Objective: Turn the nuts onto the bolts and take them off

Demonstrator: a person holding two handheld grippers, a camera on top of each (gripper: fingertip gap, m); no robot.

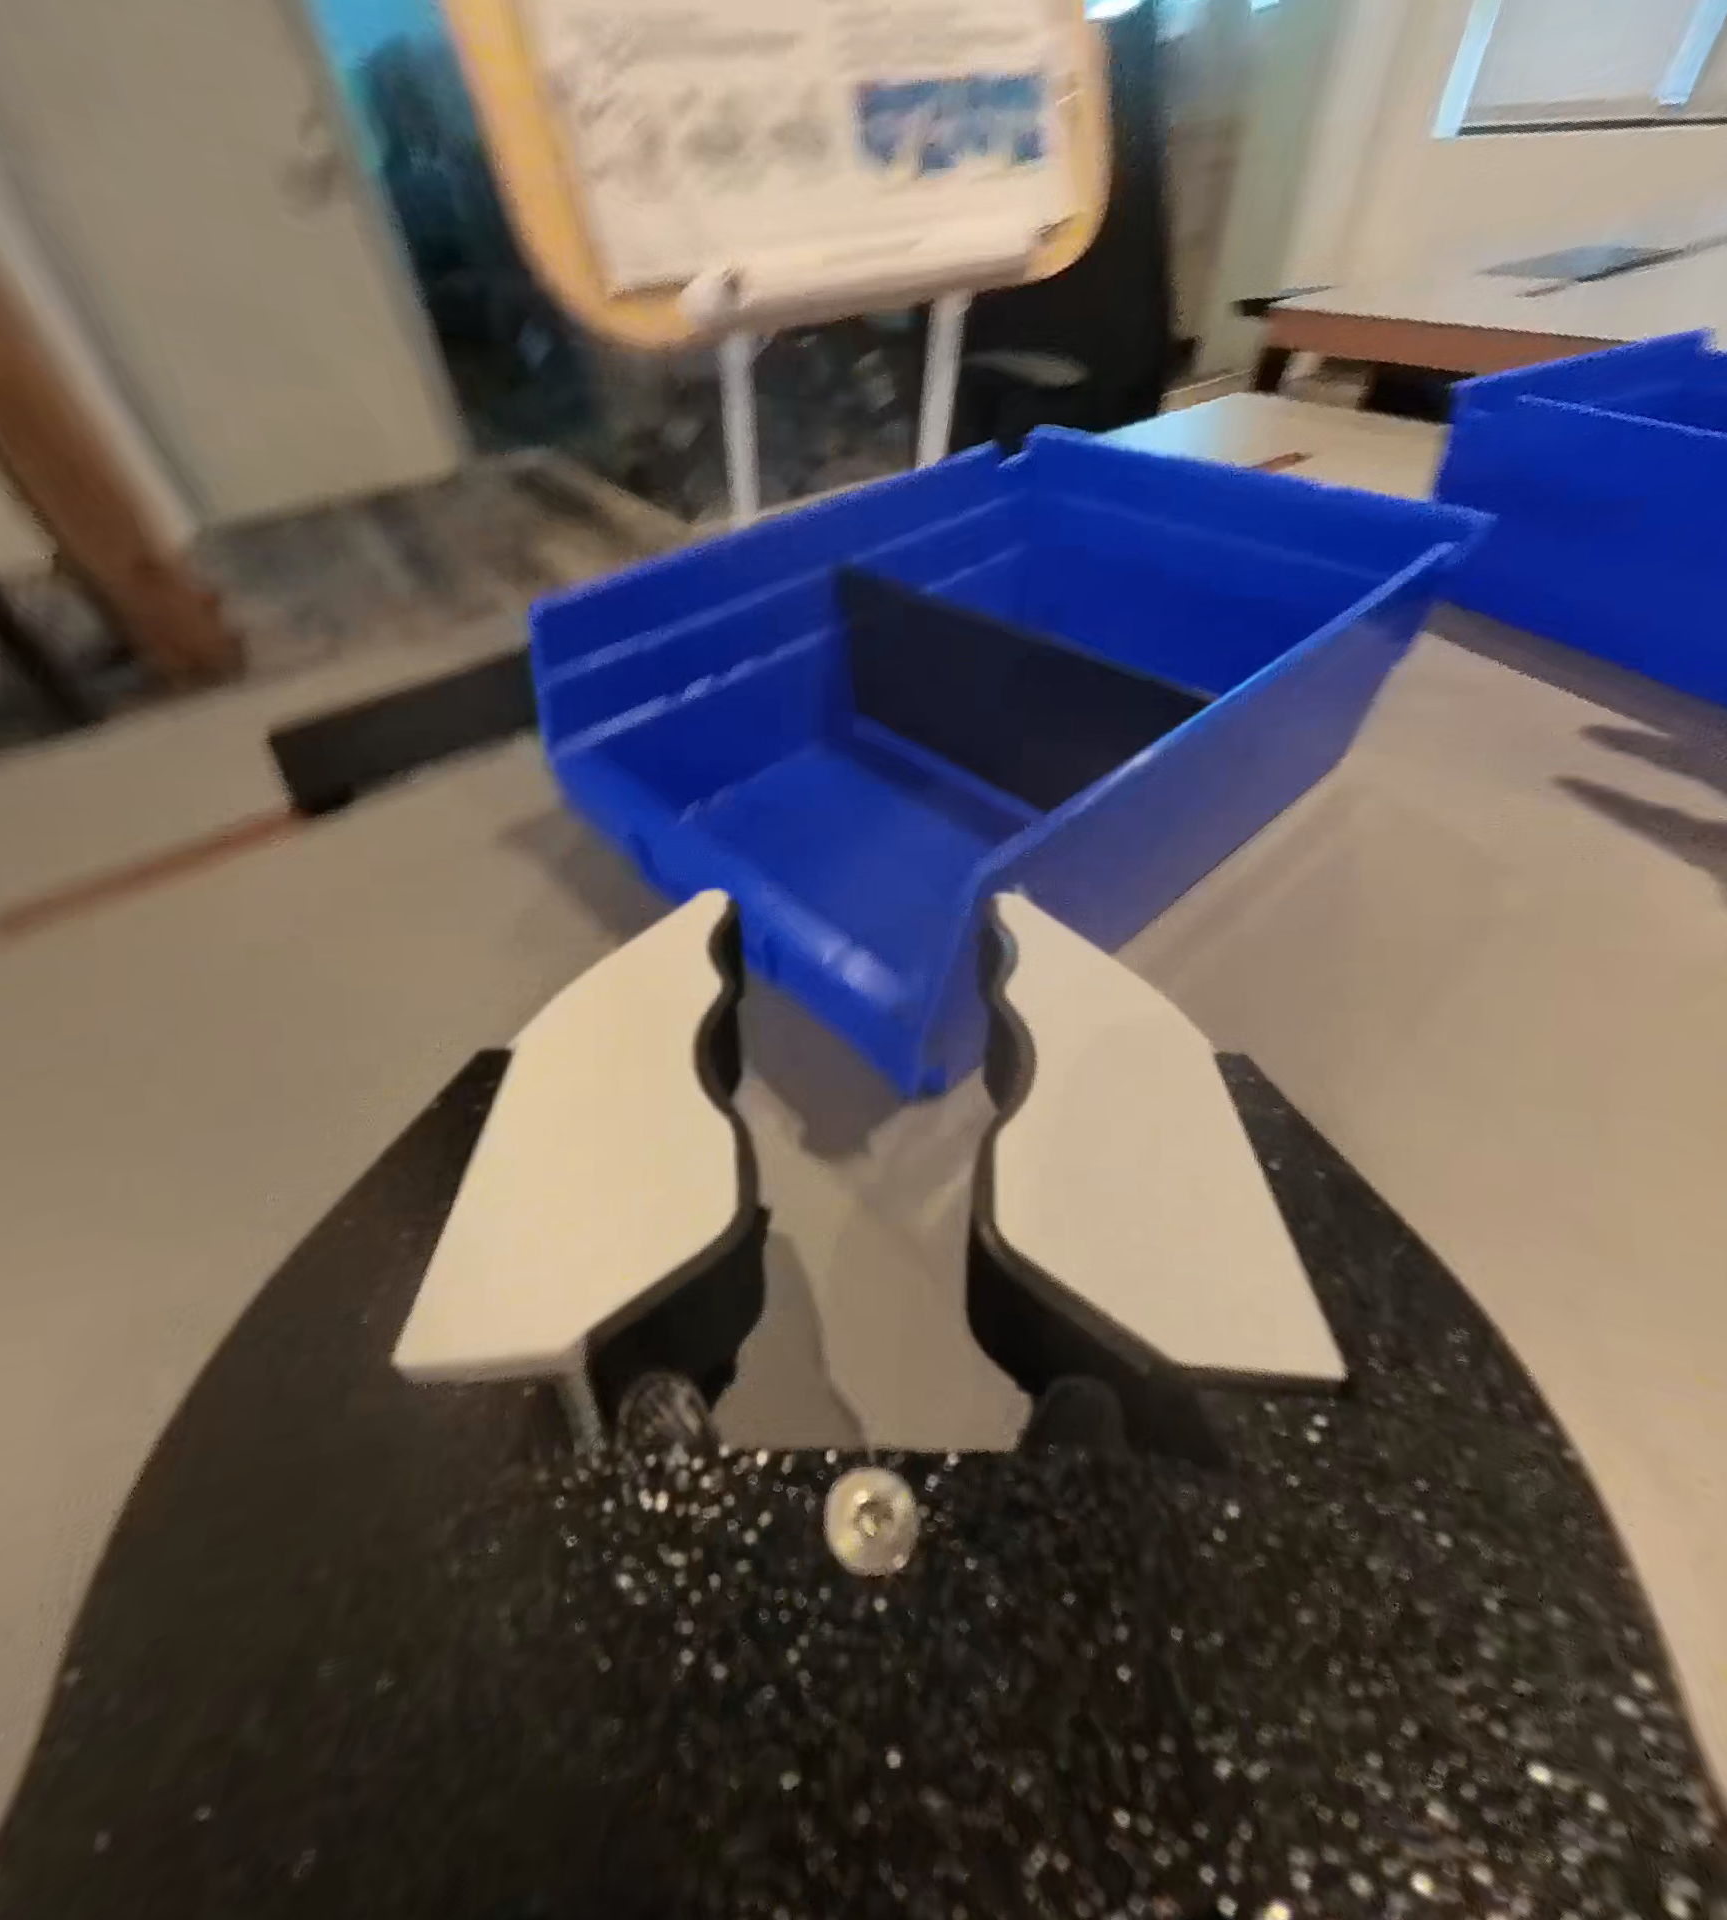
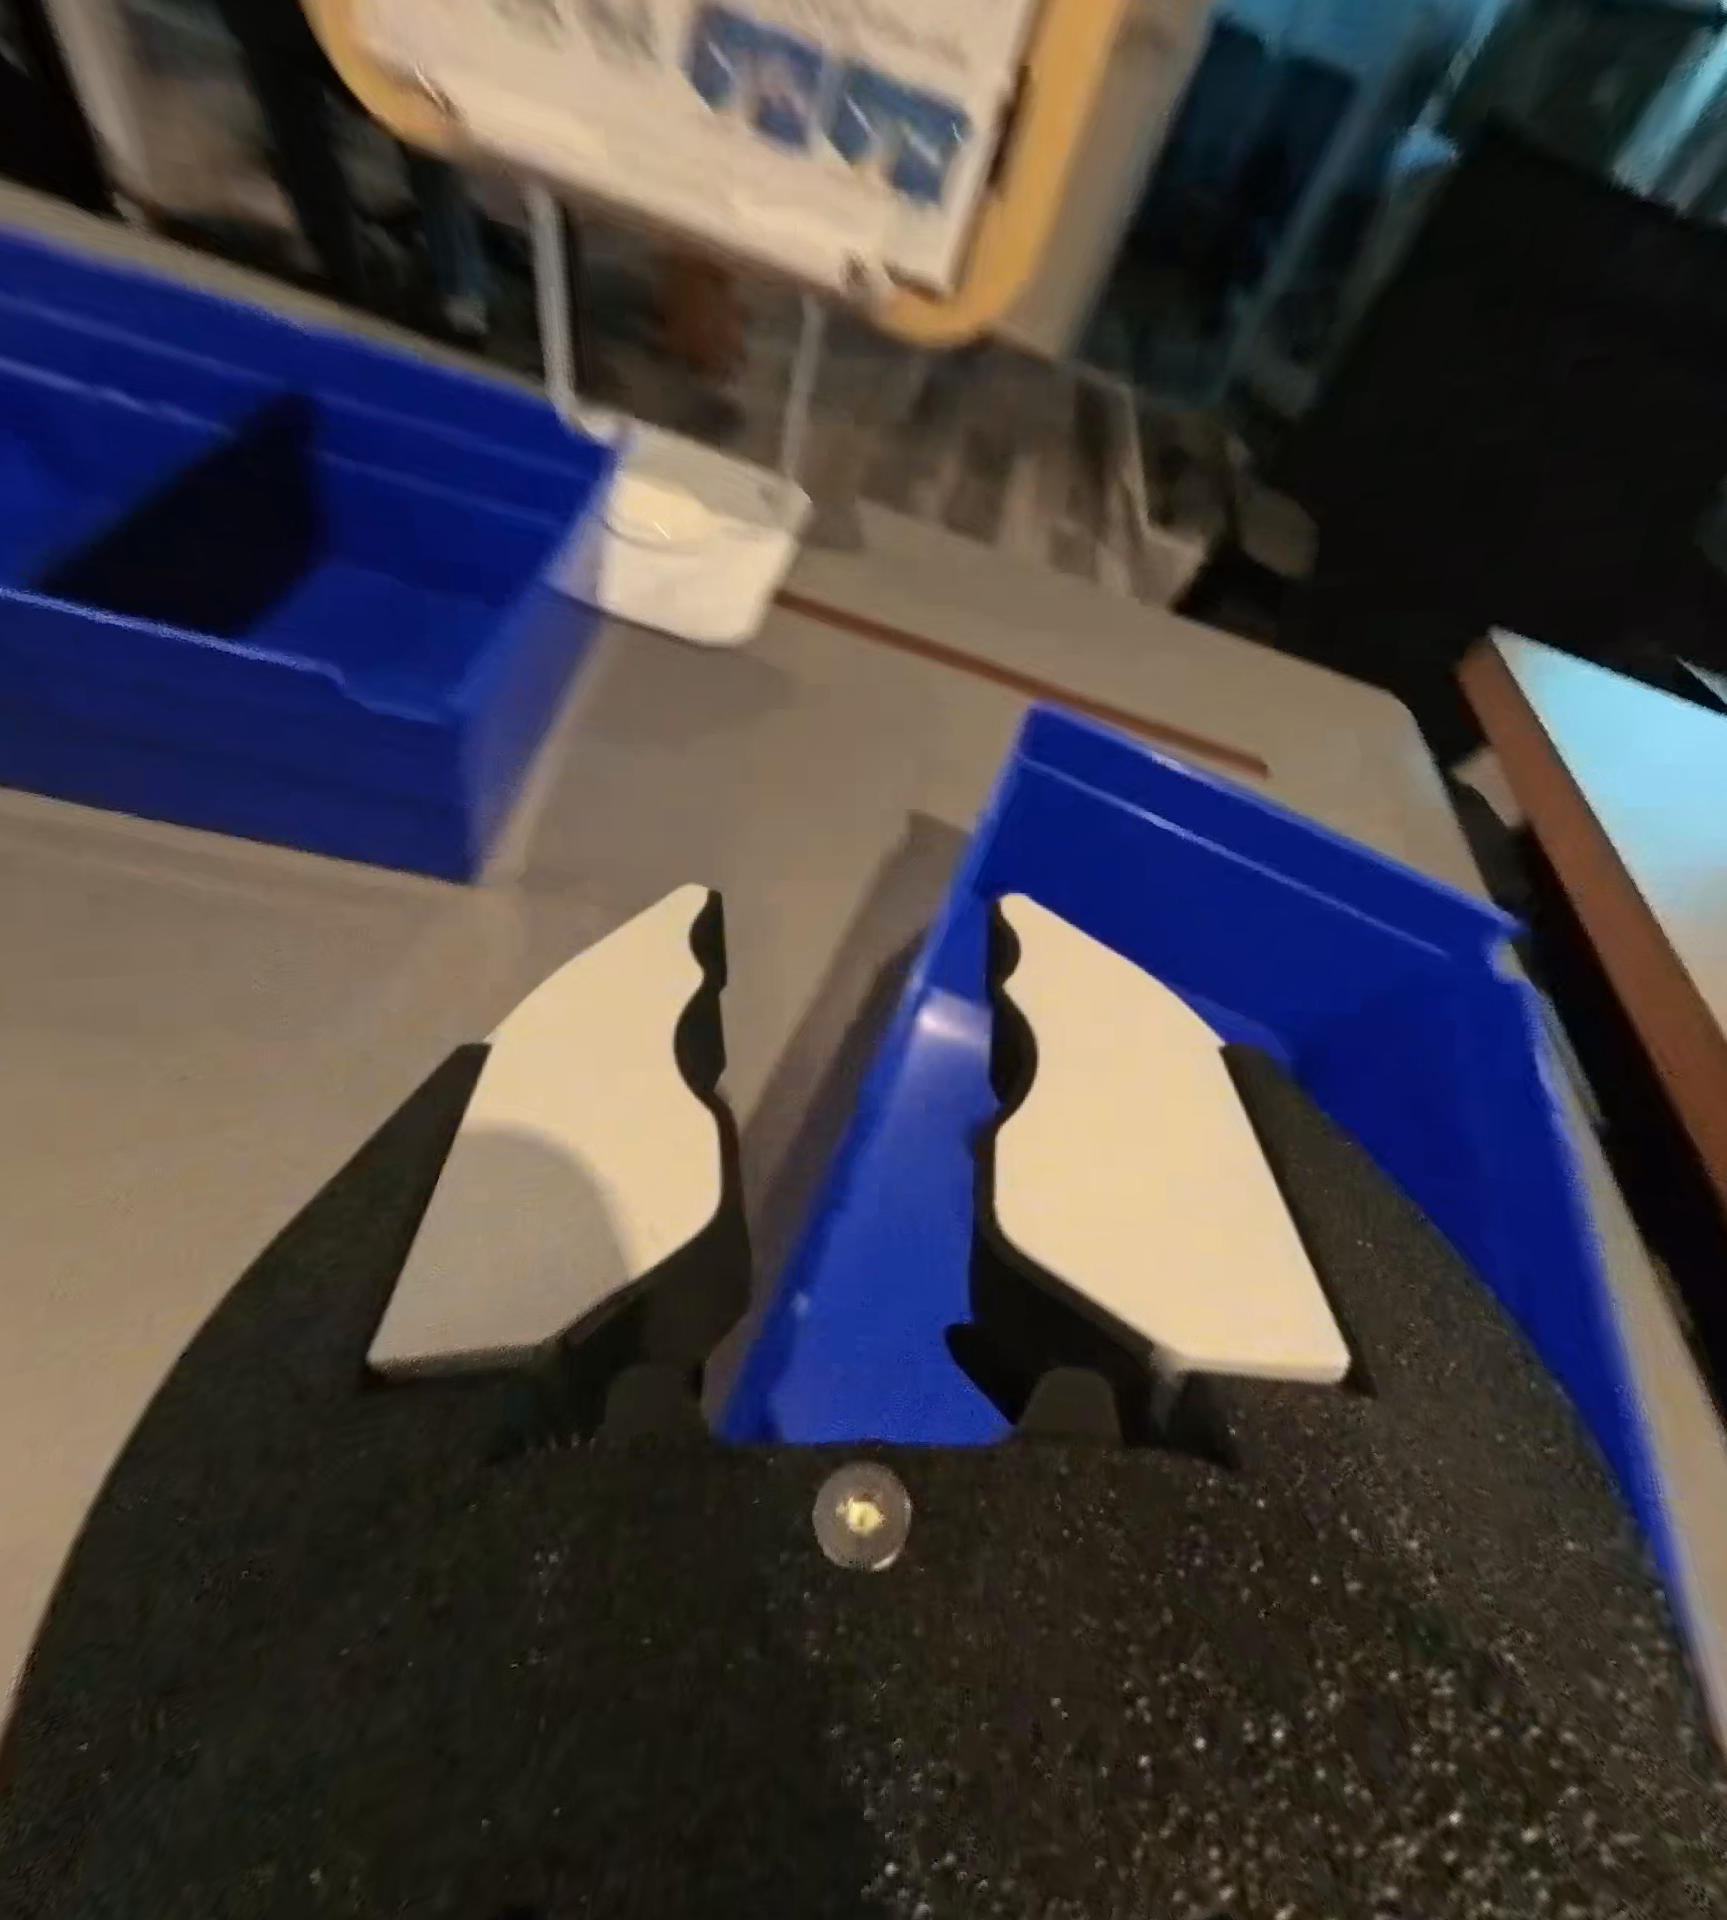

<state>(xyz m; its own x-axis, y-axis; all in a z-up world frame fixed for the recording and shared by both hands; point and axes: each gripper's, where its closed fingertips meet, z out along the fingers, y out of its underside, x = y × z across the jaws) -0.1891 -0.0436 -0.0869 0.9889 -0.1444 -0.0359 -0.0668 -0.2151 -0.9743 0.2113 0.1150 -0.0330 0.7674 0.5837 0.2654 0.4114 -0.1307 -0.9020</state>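
Observation:
No nuts or bolts show in either view. My left gripper (image 1: 859, 914) is open and empty, just in front of the near lip of a blue bin (image 1: 1254, 748) with a black divider (image 1: 994, 686); both compartments look empty. My right gripper (image 2: 854, 914) is open and empty, hovering over the left wall of a second blue bin (image 2: 1254, 935) at the table's right. The inside of that bin is mostly hidden by my fingers. The divided bin also shows in the right wrist view (image 2: 215, 644) at far left. Both views are blurred.
A grey table (image 1: 215, 1091) holds the bins. The second bin shows at the far right in the left wrist view (image 1: 1648, 540). A clear plastic tub (image 2: 703, 551) stands beside the divided bin. A signboard on a stand (image 1: 797, 145) stands beyond the table. Another table (image 2: 1669, 831) lies to the right. Left tips to right tips: about 45 centimetres.

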